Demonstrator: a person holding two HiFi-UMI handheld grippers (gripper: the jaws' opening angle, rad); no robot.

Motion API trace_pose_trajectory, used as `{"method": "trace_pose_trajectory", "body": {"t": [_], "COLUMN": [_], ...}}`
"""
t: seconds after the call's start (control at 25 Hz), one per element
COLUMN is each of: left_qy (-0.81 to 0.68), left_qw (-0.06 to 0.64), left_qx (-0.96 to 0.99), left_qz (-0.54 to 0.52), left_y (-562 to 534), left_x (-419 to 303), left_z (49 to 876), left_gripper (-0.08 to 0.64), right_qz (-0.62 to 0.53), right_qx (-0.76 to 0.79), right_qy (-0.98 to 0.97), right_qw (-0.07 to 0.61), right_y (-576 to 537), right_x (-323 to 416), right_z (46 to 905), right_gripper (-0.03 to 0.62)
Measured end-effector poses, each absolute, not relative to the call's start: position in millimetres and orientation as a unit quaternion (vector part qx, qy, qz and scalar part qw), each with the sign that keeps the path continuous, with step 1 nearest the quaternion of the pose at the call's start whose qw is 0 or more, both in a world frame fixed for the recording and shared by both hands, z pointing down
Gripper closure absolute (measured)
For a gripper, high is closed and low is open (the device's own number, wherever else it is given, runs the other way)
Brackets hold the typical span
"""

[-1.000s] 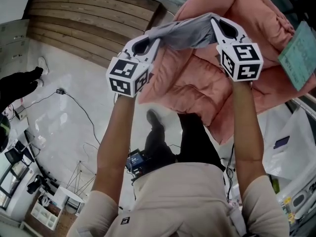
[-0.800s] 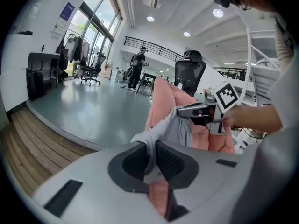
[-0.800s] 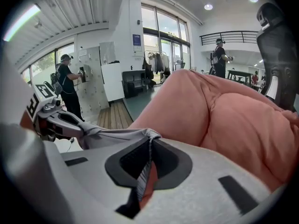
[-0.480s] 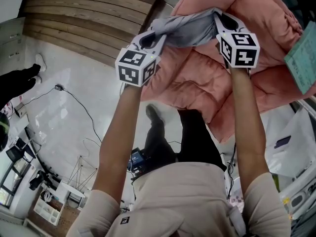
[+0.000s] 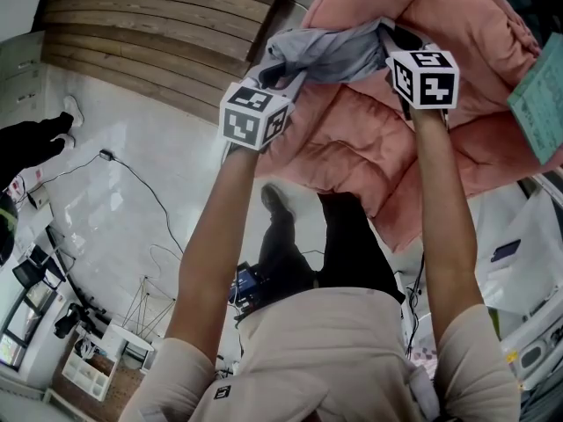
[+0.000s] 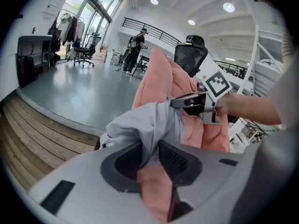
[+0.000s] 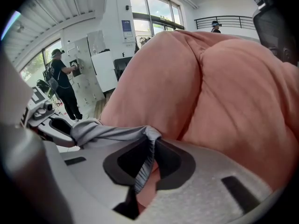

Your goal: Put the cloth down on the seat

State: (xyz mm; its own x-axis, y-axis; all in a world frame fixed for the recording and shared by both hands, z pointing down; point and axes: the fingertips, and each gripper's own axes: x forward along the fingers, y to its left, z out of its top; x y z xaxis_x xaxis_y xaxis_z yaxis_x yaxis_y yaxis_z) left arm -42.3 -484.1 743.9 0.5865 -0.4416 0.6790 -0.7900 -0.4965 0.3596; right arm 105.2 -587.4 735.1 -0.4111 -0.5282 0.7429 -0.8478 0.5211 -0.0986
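Person holds a grey cloth (image 5: pixel 330 53) strung btwn two grippers, arms stretched out over the seat (image 5: pixel 352 143), which is covered w/ pink quilted padding. L gripper (image 5: pixel 283 67) has one end of the cloth and R gripper (image 5: pixel 387 33) the other. Both point forward and down. Cloth is bunched and sags in the middle, over the seat's left edge as the head view shows it, near the padding's top left corner. Can't tell if it touches the padding.

L gripper view: jaws have just been opening and stand a little apart. Cloth lies btwn them, folded over the tips, pads not pinching it. R gripper view: same. Jaws have just been opening, w/ a narrow gap and a thin hem of cloth hanging down through it, loose. Both ends sit in the jaws.

Beyond the seat's left edge are wooden decking (image 5: pixel 149 33) and pale floor (image 5: pixel 132 192). A green sheet (image 5: pixel 538 104) lies at the seat's right edge.
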Motion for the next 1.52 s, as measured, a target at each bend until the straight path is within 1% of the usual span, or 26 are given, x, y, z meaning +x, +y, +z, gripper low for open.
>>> {"method": "trace_pose_trajectory", "body": {"t": [0.16, 0.2, 0.24, 0.36, 0.56, 0.68, 0.88, 1.04, 1.12, 1.2, 1.28, 1.36, 1.4, 1.52], "left_qy": [-0.367, -0.365, -0.363, -0.356, -0.350, -0.356, -0.374, -0.400, -0.413, -0.422, -0.433, -0.443, -0.446, -0.452], "left_qw": [0.324, 0.322, 0.319, 0.308, 0.275, 0.242, 0.181, 0.134, 0.109, 0.083, 0.056, 0.036, 0.033, 0.032], "left_qx": [0.830, 0.831, 0.832, 0.834, 0.843, 0.856, 0.877, 0.883, 0.885, 0.888, 0.888, 0.887, 0.887, 0.885], "left_qz": [0.268, 0.270, 0.273, 0.287, 0.302, 0.287, 0.243, 0.203, 0.184, 0.163, 0.141, 0.123, 0.117, 0.106], "left_y": [-468.8, -464.8, -460.5, -446.3, -421.3, -412.2, -395.8, -393.4, -388.4, -375.8, -356.8, -335.8, -326.4, -302.2], "left_x": [-39.9, -40.5, -41.6, -48.5, -60.0, -65.9, -78.9, -96.5, -107.8, -119.6, -130.5, -140.6, -146.1, -163.9], "left_z": [739.5, 735.4, 731.1, 718.8, 691.4, 656.6, 568.3, 493.2, 456.3, 420.3, 385.5, 353.2, 339.1, 303.4], "left_gripper": [0.403, 0.384, 0.376, 0.345, 0.345, 0.346, 0.347, 0.348, 0.350, 0.381, 0.434, 0.505, 0.520, 0.535], "right_qz": [0.250, 0.254, 0.258, 0.268, 0.273, 0.263, 0.239, 0.205, 0.184, 0.162, 0.138, 0.115, 0.105, 0.072], "right_qx": [0.419, 0.417, 0.415, 0.416, 0.423, 0.429, 0.428, 0.413, 0.400, 0.386, 0.371, 0.362, 0.359, 0.355], "right_qy": [-0.800, -0.799, -0.796, -0.787, -0.785, -0.795, -0.822, -0.854, -0.871, -0.887, -0.903, -0.913, -0.917, -0.924], "right_qw": [0.348, 0.352, 0.357, 0.370, 0.362, 0.339, 0.288, 0.243, 0.220, 0.194, 0.170, 0.148, 0.138, 0.122], "right_y": [-573.5, -569.3, -564.8, -551.1, -525.3, -512.7, -489.8, -477.4, -466.7, -448.8, -425.8, -403.6, -394.4, -371.0], "right_x": [115.0, 117.1, 119.3, 126.8, 123.4, 110.4, 84.0, 59.4, 43.9, 27.4, 11.9, -0.2, -5.8, -22.8], "right_z": [741.1, 739.9, 738.4, 731.7, 705.1, 674.8, 601.3, 532.4, 495.5, 456.9, 419.1, 383.4, 367.0, 322.4], "right_gripper": [0.506, 0.456, 0.426, 0.405, 0.401, 0.416, 0.453, 0.499, 0.533, 0.597, 0.598, 0.600, 0.600, 0.600]}}
